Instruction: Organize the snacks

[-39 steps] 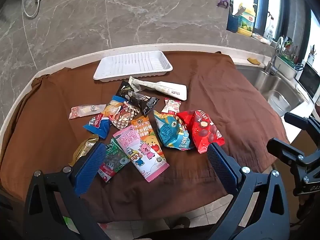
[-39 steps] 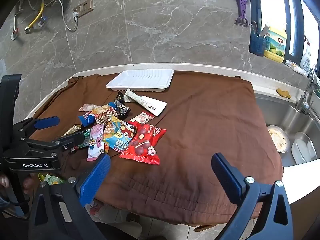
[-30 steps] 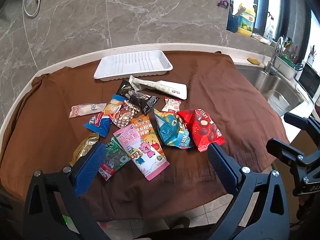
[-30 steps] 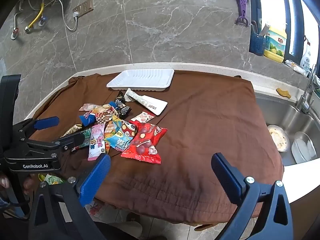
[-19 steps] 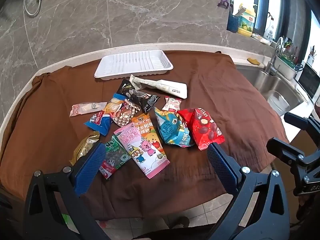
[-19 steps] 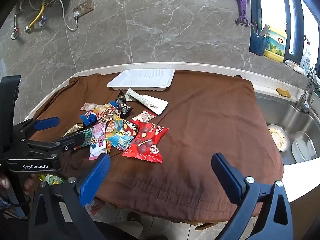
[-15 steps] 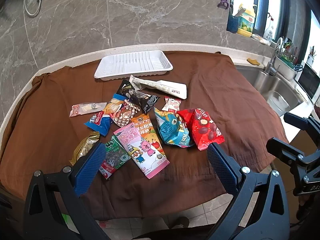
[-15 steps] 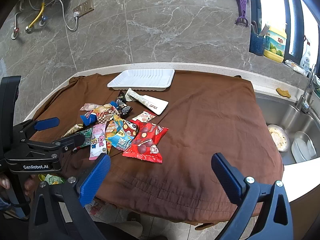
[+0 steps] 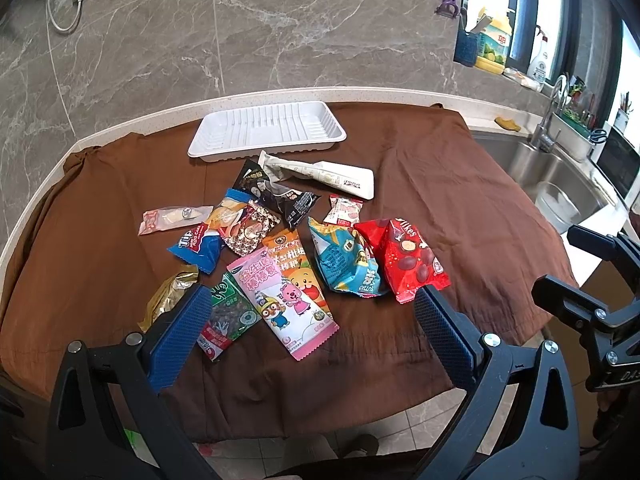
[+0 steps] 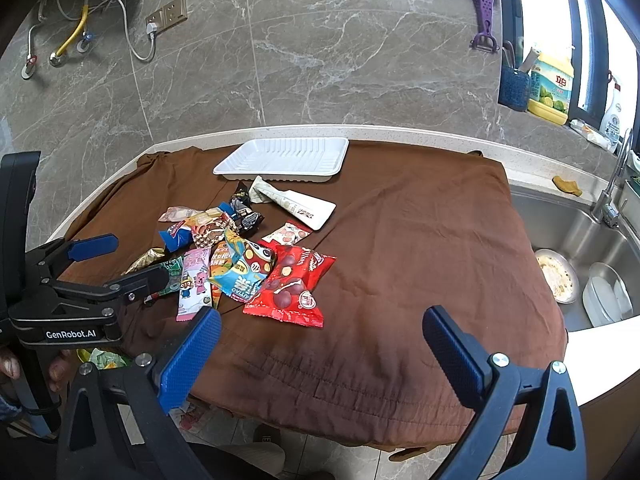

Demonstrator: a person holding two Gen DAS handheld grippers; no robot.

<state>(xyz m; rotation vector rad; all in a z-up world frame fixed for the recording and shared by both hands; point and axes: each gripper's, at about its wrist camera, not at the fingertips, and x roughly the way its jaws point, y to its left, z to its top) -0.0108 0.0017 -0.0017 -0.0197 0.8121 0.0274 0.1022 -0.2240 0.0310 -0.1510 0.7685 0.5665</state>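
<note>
Several snack packets lie in a loose heap on a brown cloth [image 9: 440, 184]. Among them are a red packet [image 9: 408, 258] [image 10: 294, 288], a light blue packet [image 9: 348, 264] [image 10: 244, 266], a pink cartoon packet [image 9: 280, 300] and a long white packet [image 9: 324, 174] [image 10: 296, 200]. An empty white tray [image 9: 266, 130] [image 10: 284, 158] sits behind the heap. My left gripper [image 9: 308, 312] hangs open above the near table edge, in front of the heap. My right gripper [image 10: 320, 336] is open too, in front of the red packet and over bare cloth.
A steel sink [image 10: 580, 248] with dishes lies to the right of the table, with a tap [image 10: 612, 196]. The marble wall [image 10: 320, 60] rises behind the table. A yellow bottle [image 10: 550, 88] and a blue holder stand on the ledge. Tiled floor shows below the near edge.
Both grippers have barely moved; the views have drifted only slightly. The packets and the tray lie as before.
</note>
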